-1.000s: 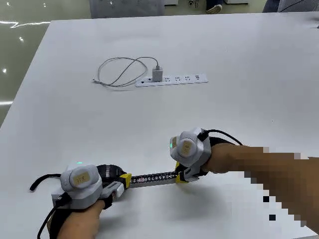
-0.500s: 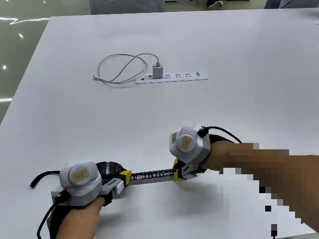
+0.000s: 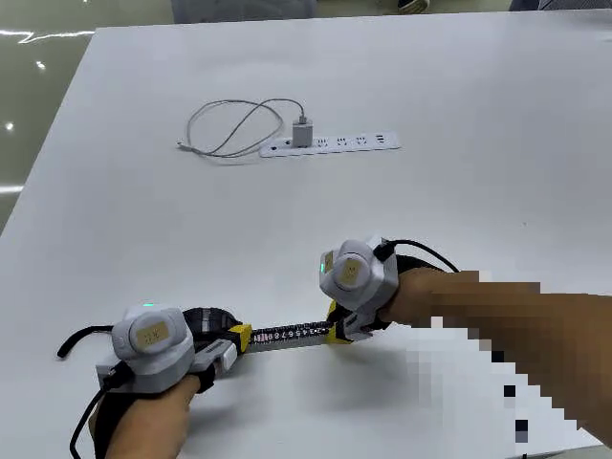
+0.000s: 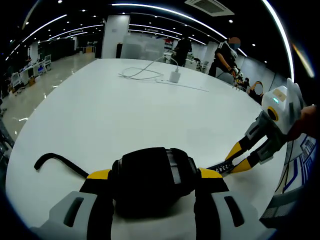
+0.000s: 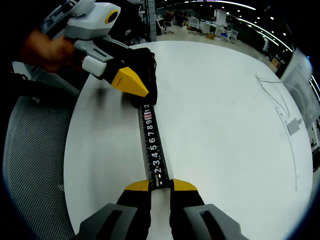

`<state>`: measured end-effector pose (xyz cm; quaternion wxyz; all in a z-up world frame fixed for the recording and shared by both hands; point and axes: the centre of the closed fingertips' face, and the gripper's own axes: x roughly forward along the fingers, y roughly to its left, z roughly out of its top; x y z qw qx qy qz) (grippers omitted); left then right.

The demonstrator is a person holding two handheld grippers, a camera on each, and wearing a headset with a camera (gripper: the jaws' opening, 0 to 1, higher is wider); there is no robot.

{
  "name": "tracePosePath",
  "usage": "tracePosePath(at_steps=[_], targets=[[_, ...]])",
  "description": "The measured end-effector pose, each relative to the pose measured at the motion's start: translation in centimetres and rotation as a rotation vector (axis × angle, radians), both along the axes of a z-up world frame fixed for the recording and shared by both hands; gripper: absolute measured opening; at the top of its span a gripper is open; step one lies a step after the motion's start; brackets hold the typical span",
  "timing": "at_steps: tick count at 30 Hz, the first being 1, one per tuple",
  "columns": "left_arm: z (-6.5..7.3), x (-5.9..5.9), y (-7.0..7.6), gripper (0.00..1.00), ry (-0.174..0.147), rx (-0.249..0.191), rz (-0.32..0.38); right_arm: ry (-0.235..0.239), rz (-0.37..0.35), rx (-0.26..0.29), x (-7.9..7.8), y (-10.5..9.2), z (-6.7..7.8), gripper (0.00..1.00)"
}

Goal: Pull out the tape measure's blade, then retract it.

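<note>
My L gripper is clenched on the black tape measure, which sits at the near-left part of the white table. My R gripper pinches the blade at its tip, w/ a short numbered stretch running straight btwn case & R jaws.

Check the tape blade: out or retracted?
Out. A short numbered stretch of blade runs from the case, clamped in the left gripper, to the right gripper pinching its end.
</note>
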<state>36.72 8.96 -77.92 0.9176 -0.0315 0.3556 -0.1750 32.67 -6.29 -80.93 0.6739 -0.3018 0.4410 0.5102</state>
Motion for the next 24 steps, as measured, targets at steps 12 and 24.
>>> tracePosePath(at_steps=[12,24], targets=[[0.0,0.0,0.0,0.61,0.001,-0.002,0.002,0.000,0.009,0.017,0.1,0.6,0.0,0.10],[0.1,0.0,0.0,0.61,0.005,0.000,0.007,-0.006,0.018,0.029,0.3,1.9,0.1,0.10]])
